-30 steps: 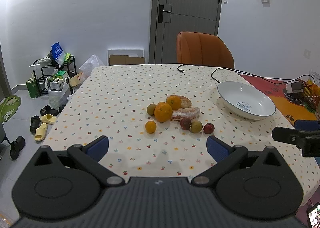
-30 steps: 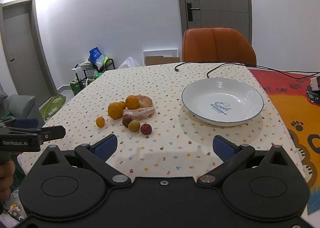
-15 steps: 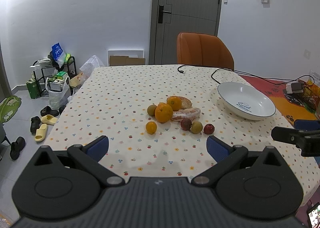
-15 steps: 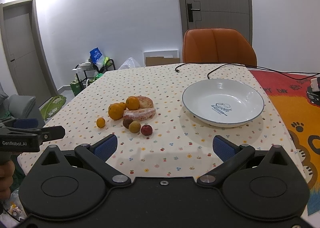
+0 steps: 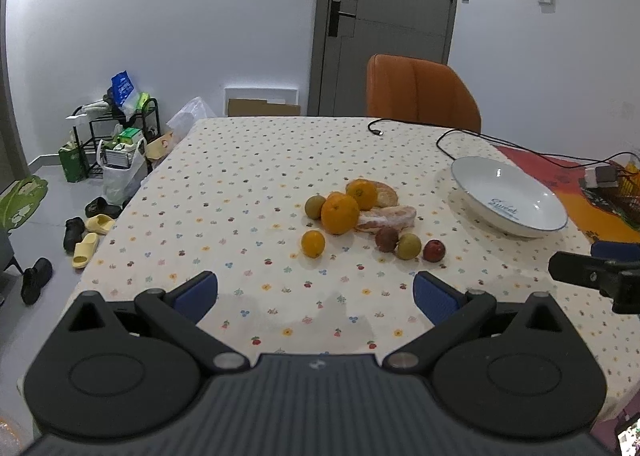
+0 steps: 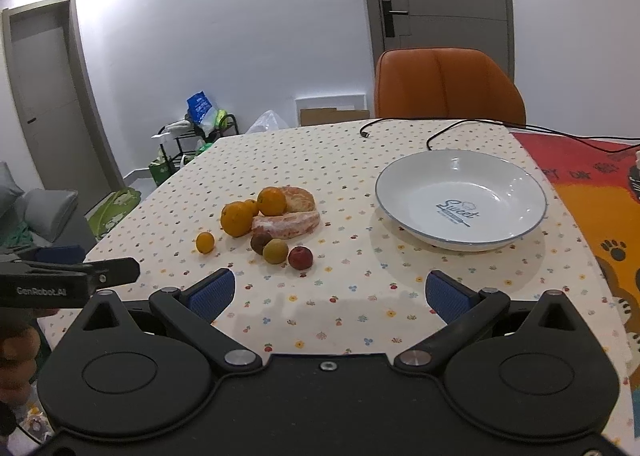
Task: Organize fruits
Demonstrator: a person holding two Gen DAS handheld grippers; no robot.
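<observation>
Both grippers hang back at the near edge of the table (image 5: 248, 160), jaws spread wide and holding nothing: the left gripper (image 5: 315, 298) faces the fruit pile, the right gripper (image 6: 327, 294) sits nearer the plate. That split looks deliberate, one tool for each side of the job, though neither has closed in on anything yet.

Largest on the spotted cloth is the plate (image 6: 516, 192), white with a blue rim and bare inside, set off to the right, well apart from the fruit. It is the likely home for the fruit, and its open rim faces the right gripper.

Next come two pale pink peeled pieces (image 6: 286, 224) lying in the middle of the pile, one curved behind, one long in front; what they are exactly is hard to tell. Two oranges (image 5: 340, 214) rest against them, the bigger one in front, with a dull green fruit (image 5: 315, 207) tucked just left of it.

Smaller still, a row of three sits near the front: a brown fruit (image 6: 261, 242), a yellow-green one (image 6: 275, 251) touching it, and a red apple (image 6: 301, 257) just beside, closest to the plate. A small orange (image 6: 205, 242) stands alone on the left, apart from the rest.

The loose ones at the front look easiest to take first, since nothing leans on them. A black cable (image 5: 452, 136) trails across the far side, clear of the work.
</observation>
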